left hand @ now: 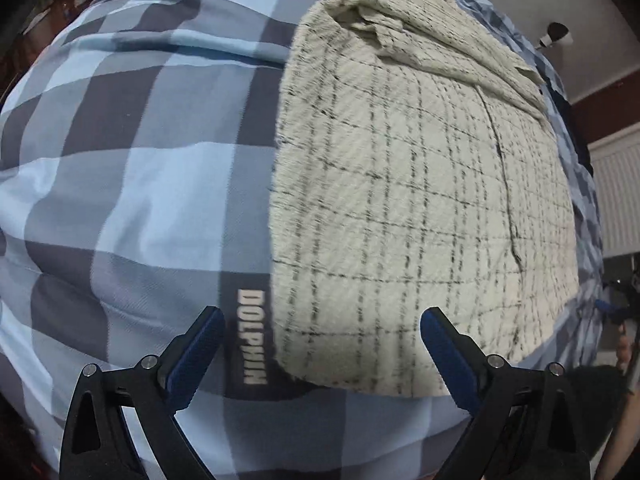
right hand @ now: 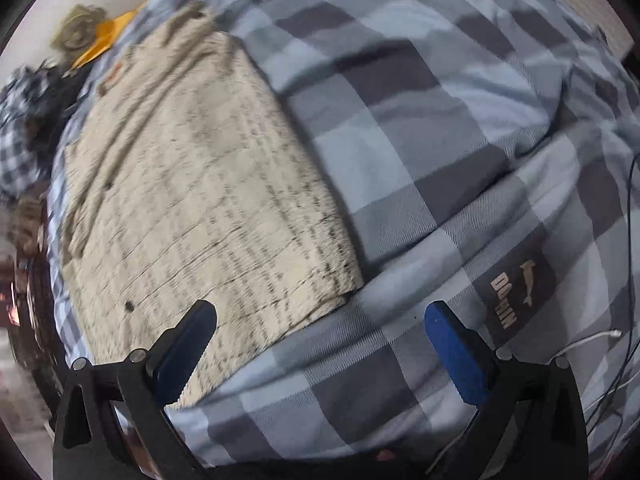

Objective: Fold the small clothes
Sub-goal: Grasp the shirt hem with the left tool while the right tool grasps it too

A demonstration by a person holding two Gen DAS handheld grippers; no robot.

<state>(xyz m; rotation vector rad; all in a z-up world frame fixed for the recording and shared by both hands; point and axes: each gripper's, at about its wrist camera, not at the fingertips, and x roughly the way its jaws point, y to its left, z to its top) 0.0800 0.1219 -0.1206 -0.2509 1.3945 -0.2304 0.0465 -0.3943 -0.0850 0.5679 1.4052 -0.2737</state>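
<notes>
Here, the cream shirt (left hand: 420,200) lies ahead of both tongs (spread wide).

The garment (left hand: 420,200) lies flat on the duvet (left hand: 140,160), ahead of both gaping grippers.

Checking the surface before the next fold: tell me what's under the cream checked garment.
The cream checked garment lies flat on a blue-grey checked duvet, which shows all around it. Anything directly beneath it is covered.
</notes>
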